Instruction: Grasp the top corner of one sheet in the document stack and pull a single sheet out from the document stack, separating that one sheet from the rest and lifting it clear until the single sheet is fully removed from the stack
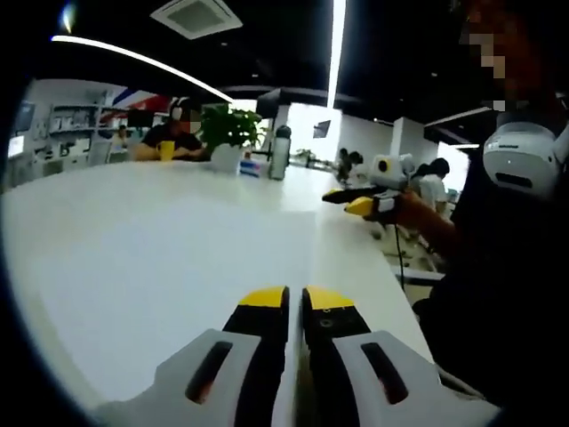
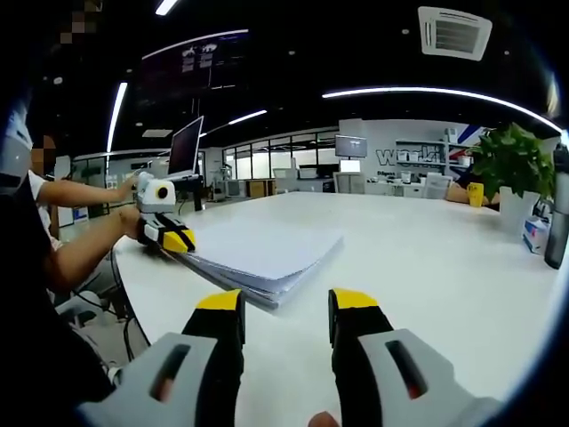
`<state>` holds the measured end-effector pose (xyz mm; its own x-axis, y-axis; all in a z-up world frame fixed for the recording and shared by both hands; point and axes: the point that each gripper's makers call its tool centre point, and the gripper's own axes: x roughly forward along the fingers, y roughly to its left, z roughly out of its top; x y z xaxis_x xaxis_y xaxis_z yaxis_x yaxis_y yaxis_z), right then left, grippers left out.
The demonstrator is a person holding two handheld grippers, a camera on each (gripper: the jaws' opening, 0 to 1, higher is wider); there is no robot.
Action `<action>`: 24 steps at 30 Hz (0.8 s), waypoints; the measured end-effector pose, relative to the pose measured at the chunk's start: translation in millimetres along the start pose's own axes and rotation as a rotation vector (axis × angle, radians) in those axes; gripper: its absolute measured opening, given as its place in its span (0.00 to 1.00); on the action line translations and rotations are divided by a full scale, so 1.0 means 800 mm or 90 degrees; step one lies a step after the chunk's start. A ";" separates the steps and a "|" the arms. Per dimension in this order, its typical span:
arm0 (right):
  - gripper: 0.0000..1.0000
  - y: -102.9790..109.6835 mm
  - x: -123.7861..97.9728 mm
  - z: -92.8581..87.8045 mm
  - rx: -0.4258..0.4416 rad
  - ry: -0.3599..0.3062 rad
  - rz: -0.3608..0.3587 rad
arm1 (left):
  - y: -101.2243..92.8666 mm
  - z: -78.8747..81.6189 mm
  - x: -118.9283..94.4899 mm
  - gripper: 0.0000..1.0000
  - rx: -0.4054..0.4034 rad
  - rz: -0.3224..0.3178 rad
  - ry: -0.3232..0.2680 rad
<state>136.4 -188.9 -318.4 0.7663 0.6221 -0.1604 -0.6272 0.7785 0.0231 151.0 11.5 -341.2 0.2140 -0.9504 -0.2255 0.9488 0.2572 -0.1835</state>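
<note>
In the right gripper view, the right gripper (image 2: 286,311) hovers over the white table (image 2: 427,267), jaws parted and released. The paper stack (image 2: 267,251) lies just ahead at 12 o'clock. At 10 o'clock, the left gripper (image 2: 174,238) sits clenched at the stack's corner, forearm (image 2: 84,247) stretched toward it.

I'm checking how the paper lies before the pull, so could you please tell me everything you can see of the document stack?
The document stack is a pile of plain white paper sheets lying flat on the white table, near its edge. Its layers show as thin lines along the near side, slightly fanned at the near corner. The left gripper, with yellow-tipped jaws, sits at the stack's left corner; whether it pinches a sheet cannot be told. In the left gripper view, white paper spreads out ahead of its jaws. The right gripper hangs open short of it.
</note>
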 end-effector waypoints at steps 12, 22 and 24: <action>0.37 0.000 0.001 -0.001 0.003 -0.001 0.001 | 0.000 0.000 -0.001 0.06 -0.019 -0.010 0.002; 0.37 0.002 0.008 0.007 -0.045 -0.006 -0.010 | 0.000 0.000 -0.001 0.04 -0.021 -0.008 0.000; 0.37 0.004 0.011 0.008 -0.079 0.002 -0.018 | 0.001 -0.001 -0.002 0.03 -0.021 -0.007 0.000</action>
<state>142.0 -180.5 -313.4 0.7839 0.5993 -0.1620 -0.6175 0.7797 -0.1035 151.4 13.0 -341.5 0.2032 -0.9532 -0.2237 0.9431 0.2519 -0.2168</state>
